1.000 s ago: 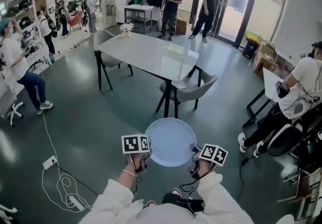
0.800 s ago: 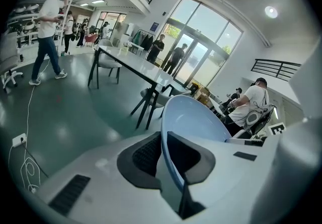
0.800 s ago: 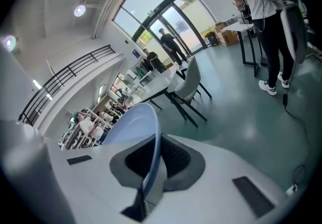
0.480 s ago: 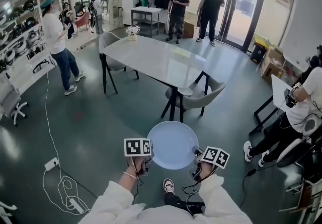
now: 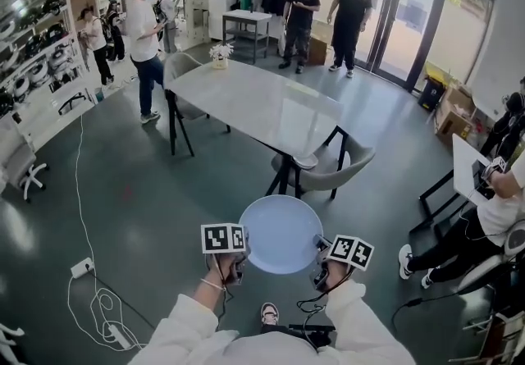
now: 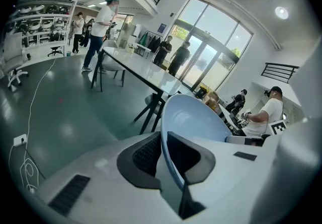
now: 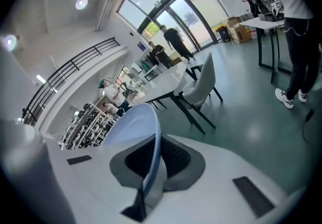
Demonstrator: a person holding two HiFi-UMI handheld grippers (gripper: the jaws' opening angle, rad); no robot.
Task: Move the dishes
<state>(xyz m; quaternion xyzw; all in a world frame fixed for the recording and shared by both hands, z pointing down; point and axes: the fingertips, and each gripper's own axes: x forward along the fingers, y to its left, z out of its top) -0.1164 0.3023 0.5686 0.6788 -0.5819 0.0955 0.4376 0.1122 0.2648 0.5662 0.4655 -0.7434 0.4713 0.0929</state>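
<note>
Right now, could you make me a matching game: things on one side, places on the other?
1 plate
2 left gripper
3 right gripper
4 flowers

A far end of the table
B shut on the plate's right rim
C in the air, short of the table
D shut on the plate's left rim

Pairs: 1-C, 2-D, 3-B, 4-A

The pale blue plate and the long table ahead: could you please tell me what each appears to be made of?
The plate: probably glazed ceramic or melamine; smooth, uniform pale blue with a soft sheen and thin rim. The table: glossy light top, perhaps stone or laminate, reflecting window light; dark legs, likely metal.
</note>
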